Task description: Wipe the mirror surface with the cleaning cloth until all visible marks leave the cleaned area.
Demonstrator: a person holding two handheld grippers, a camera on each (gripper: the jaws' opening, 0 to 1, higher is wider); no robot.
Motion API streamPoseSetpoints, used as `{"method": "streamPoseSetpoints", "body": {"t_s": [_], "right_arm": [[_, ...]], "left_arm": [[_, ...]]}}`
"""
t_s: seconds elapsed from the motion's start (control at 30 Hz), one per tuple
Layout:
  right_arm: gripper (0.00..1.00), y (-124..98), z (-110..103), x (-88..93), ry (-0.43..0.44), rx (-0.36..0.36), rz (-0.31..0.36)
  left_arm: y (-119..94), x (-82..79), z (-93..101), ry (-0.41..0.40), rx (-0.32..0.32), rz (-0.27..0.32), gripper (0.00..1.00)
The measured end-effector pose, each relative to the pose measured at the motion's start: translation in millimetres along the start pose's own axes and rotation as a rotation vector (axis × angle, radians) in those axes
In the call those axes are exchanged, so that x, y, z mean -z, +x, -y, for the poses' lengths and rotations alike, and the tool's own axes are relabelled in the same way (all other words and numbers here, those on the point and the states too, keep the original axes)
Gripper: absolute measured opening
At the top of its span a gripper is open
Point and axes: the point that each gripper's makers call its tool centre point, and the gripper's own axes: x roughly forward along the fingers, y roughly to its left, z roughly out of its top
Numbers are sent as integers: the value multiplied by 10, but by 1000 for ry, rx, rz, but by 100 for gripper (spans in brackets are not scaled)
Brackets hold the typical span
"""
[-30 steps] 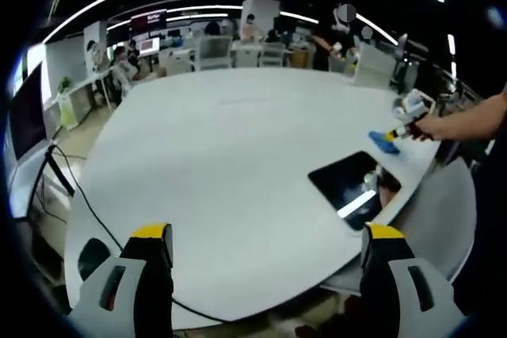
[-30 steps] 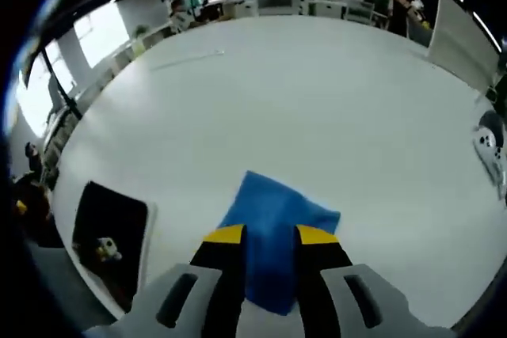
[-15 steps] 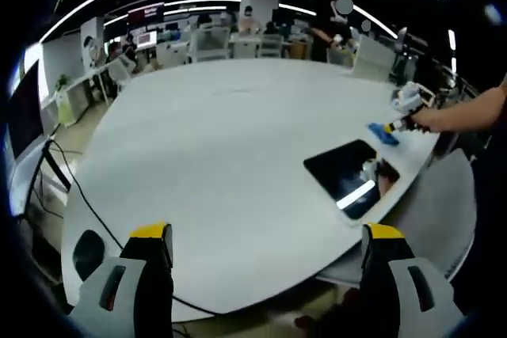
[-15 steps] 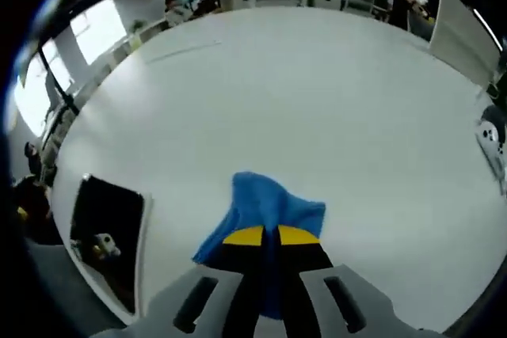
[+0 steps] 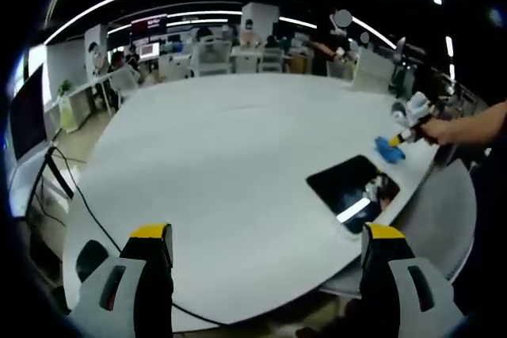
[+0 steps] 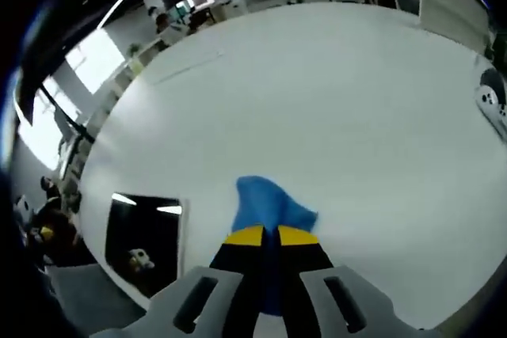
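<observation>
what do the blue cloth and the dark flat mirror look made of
Cloth: soft fabric, probably microfibre; it bunches and folds where the right gripper pinches it. Mirror: looks like glossy glass, since it reflects ceiling light strips. Both are guesses from looks.

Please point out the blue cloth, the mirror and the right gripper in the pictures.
blue cloth [image 6: 265, 205], right gripper view, on its bunched middle.
mirror [image 6: 149, 235], right gripper view, on its dark glass.
right gripper [image 6: 270, 236], right gripper view, between its yellow tips.
</observation>
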Motion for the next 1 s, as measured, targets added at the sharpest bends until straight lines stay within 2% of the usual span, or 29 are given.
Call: {"method": "streamPoseSetpoints", "body": {"t_s": [0.1,0.23,0.3,0.4,0.5,0.77,0.93,0.97,1.0], "right_arm": [[0,-54,-58,-50,6,-25,14],[0,-121,-188,-79,80,-85,20],[0,-152,-312,-118,75,-126,28],[0,-151,-461,-119,72,-151,9],[0,-125,-703,-128,75,-210,-6],[0,137,-1152,3,40,-260,-74],[0,468,-1223,141,32,-244,-116],[0,512,-1227,160,20,-234,-115],[0,589,-1174,199,-28,-204,-123]], "left_arm": [[0,-6,3,-2,0,5,100],[17,-10,24,-7,6,11,100],[22,-16,54,-4,13,12,100],[23,-5,61,0,16,11,100],[17,27,51,-4,16,10,100],[-62,127,18,-12,9,1,100],[-109,187,-6,-25,4,-2,100],[-117,196,-8,-24,2,-5,100],[-130,207,-12,-18,0,-9,100]]}}
